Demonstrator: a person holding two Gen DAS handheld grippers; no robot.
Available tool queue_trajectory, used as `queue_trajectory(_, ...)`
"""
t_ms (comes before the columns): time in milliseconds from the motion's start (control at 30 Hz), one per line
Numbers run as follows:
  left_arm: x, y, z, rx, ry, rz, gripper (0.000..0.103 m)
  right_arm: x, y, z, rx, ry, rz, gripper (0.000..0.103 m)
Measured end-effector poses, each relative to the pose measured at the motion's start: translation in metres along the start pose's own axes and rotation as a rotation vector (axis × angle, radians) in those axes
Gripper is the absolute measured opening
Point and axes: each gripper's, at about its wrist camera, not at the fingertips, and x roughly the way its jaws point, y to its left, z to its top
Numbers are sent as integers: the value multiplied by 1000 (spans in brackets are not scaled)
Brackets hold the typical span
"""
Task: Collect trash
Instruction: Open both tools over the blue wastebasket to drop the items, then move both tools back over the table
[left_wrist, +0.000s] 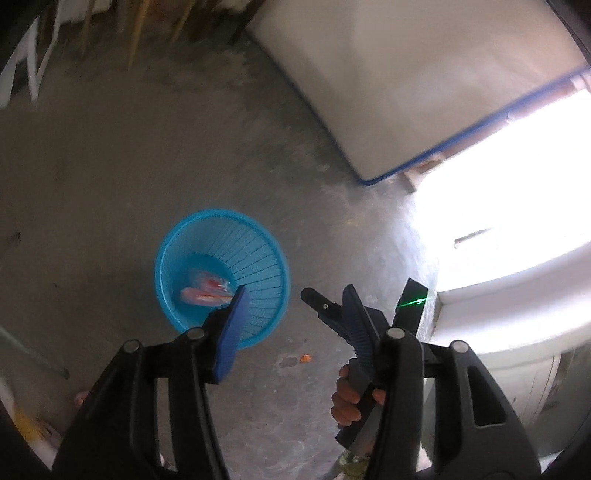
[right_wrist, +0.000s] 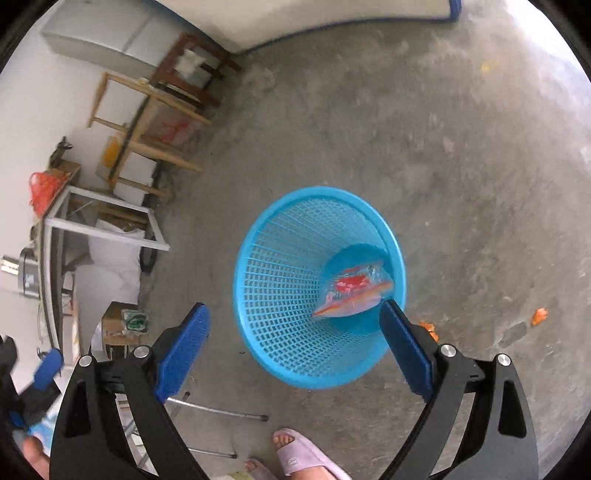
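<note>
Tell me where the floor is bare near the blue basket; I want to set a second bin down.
Bare concrete floor lies between the blue basket and the white board. Orange scraps dot the basket's right. The left is crowded with wooden frames and a metal table.

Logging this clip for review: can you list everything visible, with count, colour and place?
basket: one, blue, on the concrete floor
wrapper: one, clear with red print, inside the basket
scraps: about two, orange, on the floor beside the basket
mattress: one, white with blue edging, on the floor
wooden frames: several, against the wall
slipper: one, pink, on a foot
left gripper: open, empty
right gripper: open, empty, above the basket
</note>
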Motion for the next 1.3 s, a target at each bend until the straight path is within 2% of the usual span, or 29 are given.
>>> queue_trajectory(67, -30, -18, -15, 59, -41, -3, 58, -28, 7, -15, -47, -35, 7, 90)
queue_trajectory(167, -77, -40, -54, 137, -107, 34, 63, -66, 22, -37, -138, -85, -7, 90)
queue_trajectory(267, -107, -48, -88, 150, -150, 52, 65, -100, 43, -66, -248, -125, -55, 93)
queue_trajectory(367, -127, -47, -114, 159, -197, 90, 67, -117, 68, -87, -340, -127, -91, 94)
queue_trajectory(567, -191, -28, -164, 168, -305, 181, 72, -152, 153, -133, -595, -206, -141, 97)
queue_trajectory(733, -250, 2, -212, 200, -401, 337, 80, -159, 225, -172, -756, -257, -176, 97)
queue_trajectory(900, -294, 41, -255, 173, -443, 439, 90, -161, 293, -222, -962, -306, -199, 97)
queue_trajectory(1000, -314, 68, -279, 116, -487, 505, 92, -172, 327, -247, -1065, -343, -154, 97)
queue_trajectory(1100, -338, 96, -300, 34, -541, 527, 95, -188, 355, -268, -1155, -360, -27, 97)
queue_trajectory(1200, -358, 119, -316, -37, -587, 517, 95, -198, 377, -284, -1179, -321, 117, 97)
queue_trajectory(1300, -380, 140, -334, -93, -634, 510, 95, -197, 393, -300, -1174, -264, 192, 97)
